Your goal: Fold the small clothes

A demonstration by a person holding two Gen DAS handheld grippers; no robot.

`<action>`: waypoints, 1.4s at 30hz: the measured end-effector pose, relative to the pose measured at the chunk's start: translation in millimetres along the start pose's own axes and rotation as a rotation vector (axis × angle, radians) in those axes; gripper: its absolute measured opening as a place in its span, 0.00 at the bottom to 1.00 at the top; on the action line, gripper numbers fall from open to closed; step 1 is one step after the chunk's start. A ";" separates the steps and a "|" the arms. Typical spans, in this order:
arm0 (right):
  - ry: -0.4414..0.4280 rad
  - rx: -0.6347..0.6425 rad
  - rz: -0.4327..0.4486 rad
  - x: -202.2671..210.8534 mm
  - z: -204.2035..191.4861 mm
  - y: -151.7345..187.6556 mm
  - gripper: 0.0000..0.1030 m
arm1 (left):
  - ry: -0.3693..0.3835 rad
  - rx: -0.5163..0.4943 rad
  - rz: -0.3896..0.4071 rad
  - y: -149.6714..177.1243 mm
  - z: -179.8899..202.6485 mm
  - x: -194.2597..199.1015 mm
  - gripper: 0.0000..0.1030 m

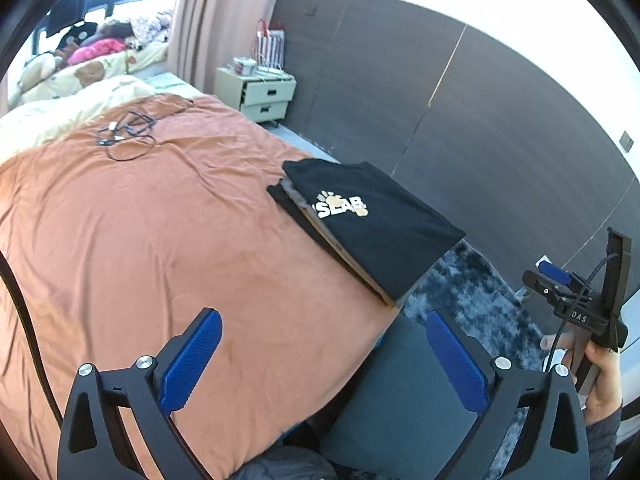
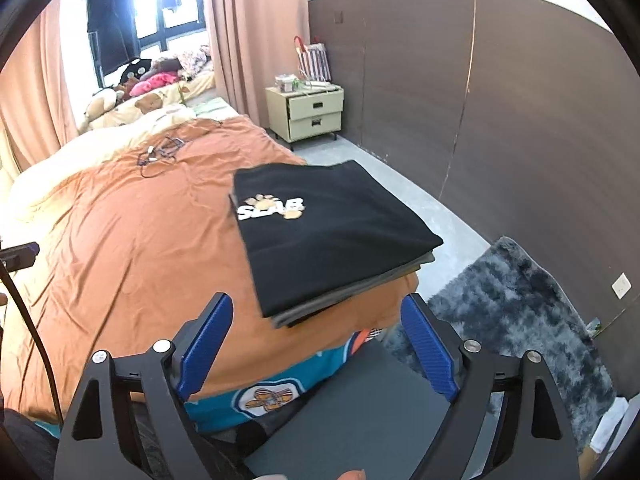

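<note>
A folded black shirt with a paw logo (image 1: 376, 220) tops a small stack of folded clothes at the right edge of the orange bedspread (image 1: 160, 232). It also shows in the right wrist view (image 2: 332, 228), with grey and black layers under it. My left gripper (image 1: 324, 356) is open and empty, held above the bed's near corner. My right gripper (image 2: 318, 340) is open and empty, just in front of the stack. The right gripper also shows at the far right of the left wrist view (image 1: 580, 300).
A tangle of black cable (image 1: 128, 136) lies on the far part of the bedspread. A cream nightstand (image 2: 306, 110) stands by the brown wall. A dark shaggy rug (image 2: 516, 304) lies on the floor to the right. Pillows and plush toys (image 2: 132, 92) are piled at the head.
</note>
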State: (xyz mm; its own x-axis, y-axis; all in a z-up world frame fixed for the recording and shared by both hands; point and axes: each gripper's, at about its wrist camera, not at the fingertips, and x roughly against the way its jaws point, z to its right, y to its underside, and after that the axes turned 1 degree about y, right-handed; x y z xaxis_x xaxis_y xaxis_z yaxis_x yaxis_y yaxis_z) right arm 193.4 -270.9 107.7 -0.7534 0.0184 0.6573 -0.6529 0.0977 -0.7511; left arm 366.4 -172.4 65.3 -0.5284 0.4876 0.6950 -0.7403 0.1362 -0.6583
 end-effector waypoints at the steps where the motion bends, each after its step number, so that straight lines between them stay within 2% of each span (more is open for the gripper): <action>1: 0.001 0.000 0.007 4.8 -0.9 2.9 0.85 | -0.008 0.002 0.017 6.4 -2.4 12.1 1.00; 3: -0.003 0.003 0.028 19.1 -3.1 9.4 0.89 | -0.023 0.006 0.037 17.1 -5.5 29.8 1.00; 6: -0.003 0.016 0.052 38.7 -9.9 20.7 0.90 | -0.034 0.010 0.070 33.8 -7.3 56.9 1.00; 10: -0.018 0.023 0.084 58.6 -12.5 39.3 0.92 | -0.088 -0.034 0.133 57.5 -2.7 93.3 1.00; 12: -0.033 0.018 0.084 63.9 -11.5 47.2 0.97 | -0.082 -0.031 0.160 70.2 -2.6 111.1 1.00; 18: -0.066 0.035 0.117 92.7 -19.3 75.8 0.97 | -0.139 -0.036 0.239 118.7 -0.1 157.6 1.00; 27: -0.121 0.073 0.180 130.9 -32.1 116.4 0.97 | -0.178 0.011 0.315 185.6 -4.9 201.9 1.00; 31: -0.145 0.087 0.206 143.7 -34.8 138.3 0.97 | -0.239 0.010 0.346 212.0 -5.3 225.5 1.00; 39: -0.175 0.092 0.239 151.7 -41.3 179.4 0.97 | -0.282 0.022 0.415 255.3 -1.9 260.5 1.00; 42: -0.162 0.107 0.261 153.5 -44.5 194.1 0.97 | -0.327 0.018 0.430 275.3 3.9 264.1 1.00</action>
State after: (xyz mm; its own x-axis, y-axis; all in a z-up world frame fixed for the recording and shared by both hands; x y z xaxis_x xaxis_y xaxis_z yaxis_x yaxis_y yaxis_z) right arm -45.5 -204.8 65.6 -0.8937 -0.1301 0.4294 -0.4337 0.0054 -0.9010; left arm 21.5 -9.5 68.8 -0.8852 0.2012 0.4195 -0.4341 -0.0330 -0.9003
